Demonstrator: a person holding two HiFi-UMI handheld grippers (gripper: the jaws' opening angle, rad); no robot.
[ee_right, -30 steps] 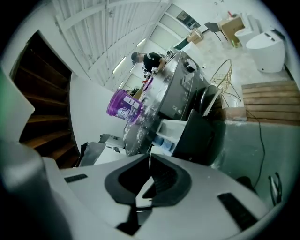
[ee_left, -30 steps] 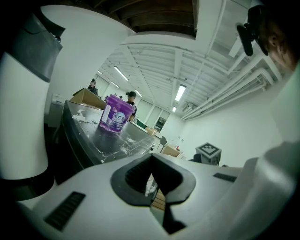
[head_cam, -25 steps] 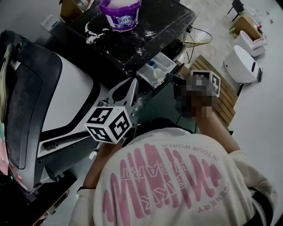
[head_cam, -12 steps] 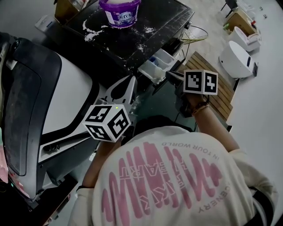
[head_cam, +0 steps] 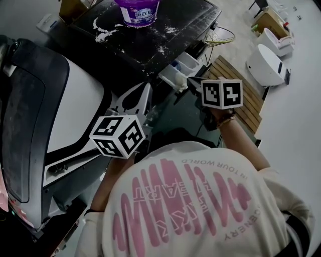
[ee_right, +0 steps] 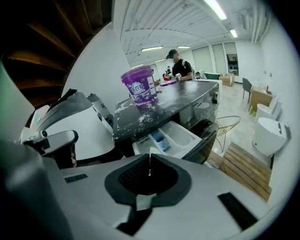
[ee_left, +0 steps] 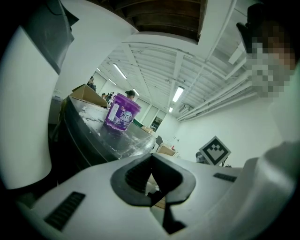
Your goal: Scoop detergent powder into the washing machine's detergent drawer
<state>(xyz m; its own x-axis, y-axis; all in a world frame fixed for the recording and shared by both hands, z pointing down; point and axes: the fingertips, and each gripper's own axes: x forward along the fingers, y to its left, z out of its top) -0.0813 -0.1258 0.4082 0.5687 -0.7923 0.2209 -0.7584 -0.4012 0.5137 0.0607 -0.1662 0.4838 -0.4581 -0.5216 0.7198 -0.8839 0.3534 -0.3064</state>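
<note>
The right gripper [ee_right: 149, 165] had its jaws pressed together with only a hairline seam between the dark pads and nothing caught in them. In the head view the right gripper [head_cam: 192, 84] pointed downward at the front of the detergent drawer [head_cam: 181, 69], its tip close to the drawer's near corner. The left gripper [ee_left: 151, 163] was likewise closed and empty; its white jaws [head_cam: 148, 91] met in a point below and left of the drawer, aimed at the washing machine [head_cam: 165, 27].

The drawer [ee_right: 177, 136] stood pulled out from the machine's front, a white tray with a blue insert in its left compartment. Above it, the machine's dark top [ee_right: 185, 96] was dusted with spilled white powder [ee_right: 140, 114], thickest near the purple detergent tub [ee_right: 139, 84] (seen also from the left gripper view, up and to the left [ee_left: 122, 111]). The tub [head_cam: 137, 10] sat well back from the drawer, towards the far edge.

To the left lay a rounded white-and-black appliance [head_cam: 75, 108]. To the right were a slatted wooden platform [head_cam: 243, 98], a wire basket [head_cam: 221, 37] and a white round unit [head_cam: 266, 65] on the floor.
</note>
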